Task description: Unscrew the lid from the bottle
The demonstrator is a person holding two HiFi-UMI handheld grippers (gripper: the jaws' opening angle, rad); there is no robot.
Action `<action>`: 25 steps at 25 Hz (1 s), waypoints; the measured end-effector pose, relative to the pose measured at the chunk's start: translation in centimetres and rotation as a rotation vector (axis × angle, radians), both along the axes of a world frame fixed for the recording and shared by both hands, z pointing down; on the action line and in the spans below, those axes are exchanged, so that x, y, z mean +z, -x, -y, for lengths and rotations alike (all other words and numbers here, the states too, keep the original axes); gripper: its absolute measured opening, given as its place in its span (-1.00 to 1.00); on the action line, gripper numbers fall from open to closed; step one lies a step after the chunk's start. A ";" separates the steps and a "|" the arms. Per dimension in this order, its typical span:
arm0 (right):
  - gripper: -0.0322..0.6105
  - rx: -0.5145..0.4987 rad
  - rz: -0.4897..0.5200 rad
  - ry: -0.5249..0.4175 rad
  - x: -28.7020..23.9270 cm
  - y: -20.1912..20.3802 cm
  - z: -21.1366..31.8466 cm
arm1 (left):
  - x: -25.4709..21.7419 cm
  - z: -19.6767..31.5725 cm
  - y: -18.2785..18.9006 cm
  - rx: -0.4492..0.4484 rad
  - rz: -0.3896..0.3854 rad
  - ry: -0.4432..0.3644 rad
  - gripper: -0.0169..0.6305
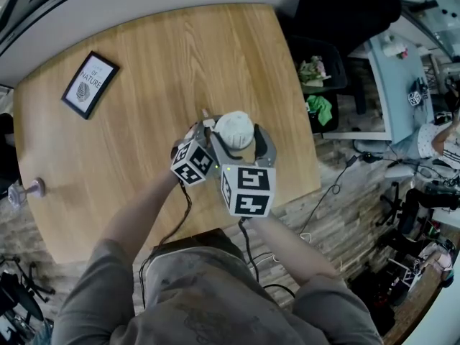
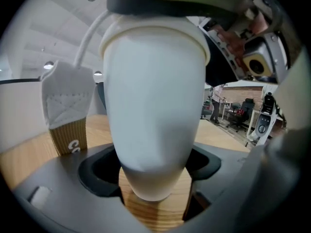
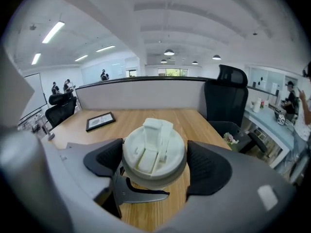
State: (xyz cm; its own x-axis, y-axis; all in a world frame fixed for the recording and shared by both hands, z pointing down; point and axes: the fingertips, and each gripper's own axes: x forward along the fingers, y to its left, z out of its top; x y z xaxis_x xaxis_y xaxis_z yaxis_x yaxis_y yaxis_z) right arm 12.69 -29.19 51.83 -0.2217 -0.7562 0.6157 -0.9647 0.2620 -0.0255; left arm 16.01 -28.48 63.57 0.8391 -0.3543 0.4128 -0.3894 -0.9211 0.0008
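My left gripper [image 2: 154,168] clamps the white bottle [image 2: 155,96]; my right gripper [image 3: 155,162] grips its lid [image 3: 153,152], so I should twist squarely, without tilting the bottle.

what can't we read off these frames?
- Bottle body, head view: hidden under lid, left claw and right claw.
- How far it's unscrewed: the lid's rim covers the joint, both gripper views.
- Tag print, left gripper view: cut off by the left claw.
- Small object at table edge, head view: too small to identify.
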 end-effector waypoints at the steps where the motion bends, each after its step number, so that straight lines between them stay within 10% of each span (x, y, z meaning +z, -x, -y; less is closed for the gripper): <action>1: 0.43 -0.049 -0.010 -0.003 0.0 0.1 -0.1 | 0.0 0.0 0.0 0.003 -0.001 0.001 0.22; 19: 0.42 -1.181 -0.106 -0.018 0.4 1.1 -2.4 | 0.1 -0.3 -0.1 0.051 -0.002 -0.007 0.21; 25: 0.37 -1.349 -0.161 0.045 0.7 0.6 -2.6 | 0.1 -0.2 0.0 0.053 -0.005 -0.007 0.21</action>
